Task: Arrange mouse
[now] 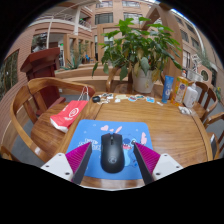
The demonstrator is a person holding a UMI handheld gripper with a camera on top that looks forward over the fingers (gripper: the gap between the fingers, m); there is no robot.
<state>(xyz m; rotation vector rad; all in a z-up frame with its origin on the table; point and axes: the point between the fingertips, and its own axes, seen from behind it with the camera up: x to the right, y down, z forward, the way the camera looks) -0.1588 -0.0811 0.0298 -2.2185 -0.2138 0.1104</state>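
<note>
The hand-held gripper (112,163) hangs low over the near edge of the tabletop (172,138), its two fingers spread apart, each with a magenta pad (79,155) on its inner face. Between them sits the mouse (112,151), black and lying flat. There is a clear gap on either side of it, so the gripper is released and grasps nothing. The mouse rests on the near part of a blue mat (118,133), which lies flat on the wood and runs on ahead of the fingers.

Past the mat to the left lies a red pouch (67,113) with white markings, near the table's edge. A wooden chair (32,102) stands beside that edge.

Farther along the tabletop is a scatter of small things (125,98), too small to name. A blue box (167,88) stands upright to their right. Behind them rises a big leafy plant (140,45) in a pale pot (144,82). Another chair (198,97) stands at the right side.

Beyond all this, through glass, there is a building (95,22) with windows.
</note>
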